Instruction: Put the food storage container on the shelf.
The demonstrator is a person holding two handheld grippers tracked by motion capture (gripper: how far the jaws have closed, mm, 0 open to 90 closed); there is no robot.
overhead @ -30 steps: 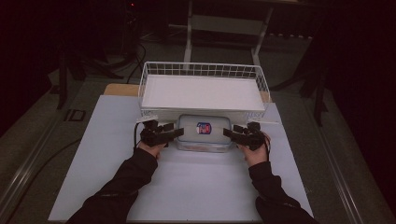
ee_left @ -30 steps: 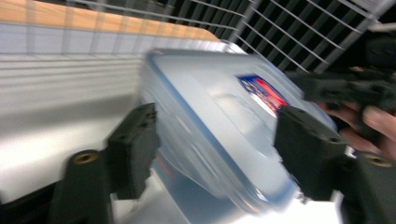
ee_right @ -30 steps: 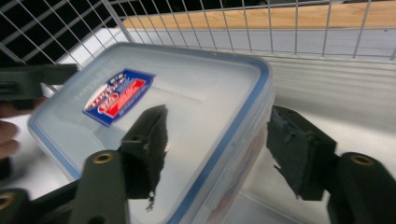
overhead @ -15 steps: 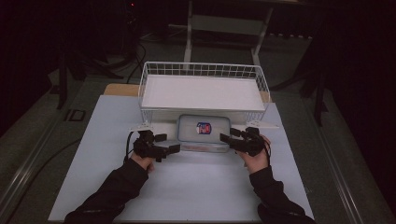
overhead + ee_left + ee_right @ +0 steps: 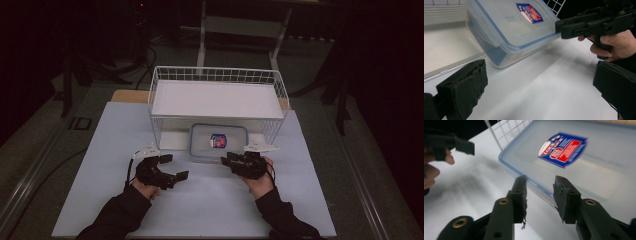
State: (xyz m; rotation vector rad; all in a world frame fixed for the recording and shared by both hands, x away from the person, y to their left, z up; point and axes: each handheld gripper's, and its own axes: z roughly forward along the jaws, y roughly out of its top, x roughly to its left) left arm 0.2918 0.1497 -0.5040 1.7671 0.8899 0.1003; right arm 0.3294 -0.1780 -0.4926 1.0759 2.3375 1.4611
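Lidded plastic container (image 5: 218,141) sits on the surface (image 5: 210,200), tucked under the wire basket's (image 5: 216,95) front edge. Left hand-held gripper (image 5: 172,170) spread wide, off it. Right hand-held gripper (image 5: 227,161) has just been closing; its jaws straddle the near rim without pressing. Placement looks done; withdrawal remains.

from my right gripper view the container's (image 5: 579,170) label (image 5: 562,149) is too blurred to read, its lid cut off at twelve and three o'clock.
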